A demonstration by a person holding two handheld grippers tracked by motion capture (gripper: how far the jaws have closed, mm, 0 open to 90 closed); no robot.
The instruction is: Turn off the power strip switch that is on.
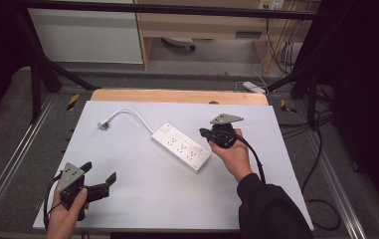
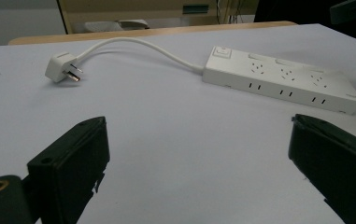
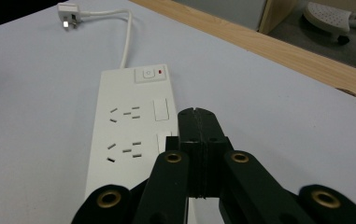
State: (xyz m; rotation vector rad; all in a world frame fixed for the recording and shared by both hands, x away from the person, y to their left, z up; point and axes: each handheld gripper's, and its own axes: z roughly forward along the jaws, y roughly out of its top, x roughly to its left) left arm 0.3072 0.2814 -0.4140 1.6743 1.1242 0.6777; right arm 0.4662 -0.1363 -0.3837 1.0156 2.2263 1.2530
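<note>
A white power strip [image 1: 182, 147] lies at a slant in the middle of the pale table [image 1: 142, 199]. Its white cord [image 1: 135, 115] curves back left to a loose plug [image 1: 103, 123]. My left gripper [image 1: 99, 172] is held near the front left corner, open wide, nothing between its jaws; in its own view the strip [image 2: 281, 79] and plug [image 2: 62, 67] lie ahead. My right gripper [image 1: 205, 133] hovers at the strip's right side, jaws pressed together and empty, tips [image 3: 197, 122] just above the strip's [image 3: 129, 135] edge near a small rocker switch.
A wooden strip [image 1: 177, 96] runs along the table's far edge. Black frame bars [image 1: 43, 69] stand at both back corners. Cables [image 1: 321, 164] trail on the floor to the right. A cabinet [image 1: 202, 25] stands beyond the table.
</note>
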